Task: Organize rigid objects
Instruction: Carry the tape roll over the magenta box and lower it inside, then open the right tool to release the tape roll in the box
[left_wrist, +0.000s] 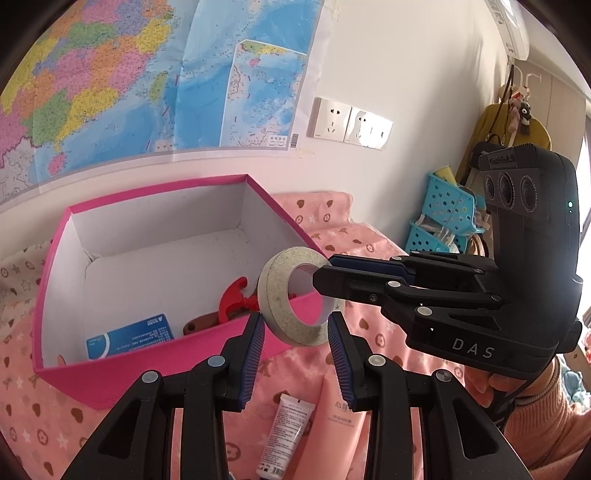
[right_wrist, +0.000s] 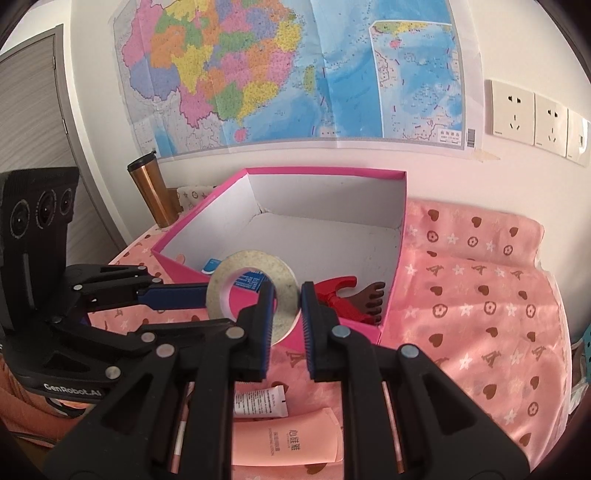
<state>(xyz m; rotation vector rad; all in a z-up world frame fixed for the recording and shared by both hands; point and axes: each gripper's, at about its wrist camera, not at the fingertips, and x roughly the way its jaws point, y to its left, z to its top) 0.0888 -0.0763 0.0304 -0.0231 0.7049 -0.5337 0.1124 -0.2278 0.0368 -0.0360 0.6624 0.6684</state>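
Right gripper (right_wrist: 287, 314): its blue-padded fingers are clamped on the wall of the tape roll (right_wrist: 252, 295), one finger through the hole and the other on the outer face. In the left wrist view this gripper (left_wrist: 325, 280) comes in from the right, with its near finger reaching into the roll's hole.
Left gripper (left_wrist: 296, 341): fingers apart, one on each side of the roll's lower edge; I cannot tell whether the pads touch it. In the right wrist view one blue finger (right_wrist: 173, 295) lies just left of the roll.
Tape roll: an off-white ring held on edge in the air, over the near wall of the pink box (left_wrist: 59, 236), at its near right corner.
Pink box: open-topped, white inside, sitting on the pink patterned cloth (right_wrist: 480, 295) close to the wall.
Inside the box: a red clamp-shaped tool (left_wrist: 236, 299) and a brown foot-shaped wooden piece (right_wrist: 369, 297) at the right, and a blue card (left_wrist: 129, 336) at the near left.
On the cloth, nearer than the box: a small white tube (left_wrist: 284, 435) and a pink tube (right_wrist: 288, 439) lying side by side beneath the grippers.
Far left of the box: a copper-coloured tumbler (right_wrist: 151, 192) standing upright.
Wall: a coloured map (right_wrist: 288, 74), with wall sockets (right_wrist: 532, 118) to its right.
Far right: blue perforated baskets (left_wrist: 443, 218).
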